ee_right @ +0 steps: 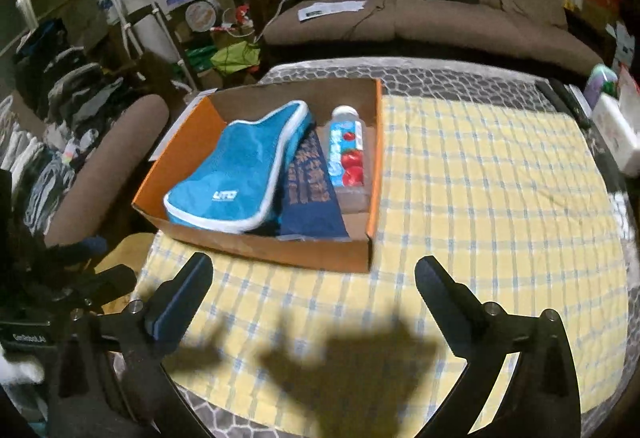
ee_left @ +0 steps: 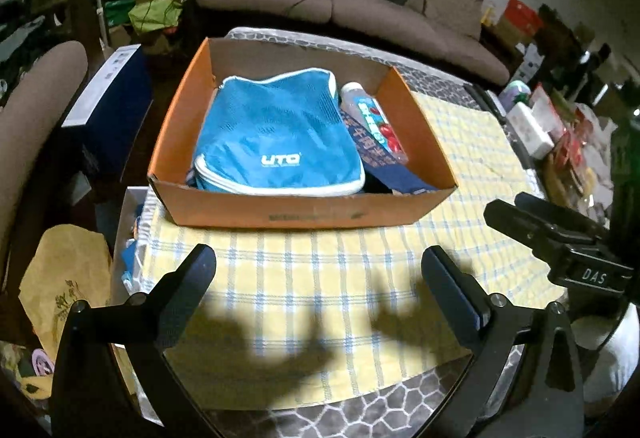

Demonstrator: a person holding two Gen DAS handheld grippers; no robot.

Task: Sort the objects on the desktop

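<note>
An orange cardboard box [ee_left: 304,211] [ee_right: 256,254] stands on the yellow checked cloth [ee_left: 320,278] [ee_right: 480,197]. Inside it lie a blue zip pouch [ee_left: 276,141] [ee_right: 240,165], a dark blue packet with orange print [ee_left: 376,153] [ee_right: 312,193] and a clear bottle with a red and blue label [ee_left: 372,117] [ee_right: 346,153]. My left gripper [ee_left: 320,262] hangs open over the cloth in front of the box, nothing between its fingers. My right gripper [ee_right: 314,272] is open too, just before the box's near wall, and empty. It also shows at the right edge of the left wrist view.
The cloth covers a table with a grey honeycomb mat [ee_right: 440,77]. A white box and packets [ee_left: 532,129] crowd the table's right edge. A brown sofa [ee_right: 440,9] stands behind, a brown chair [ee_left: 36,109] and a yellow paper bag [ee_left: 68,278] to the left.
</note>
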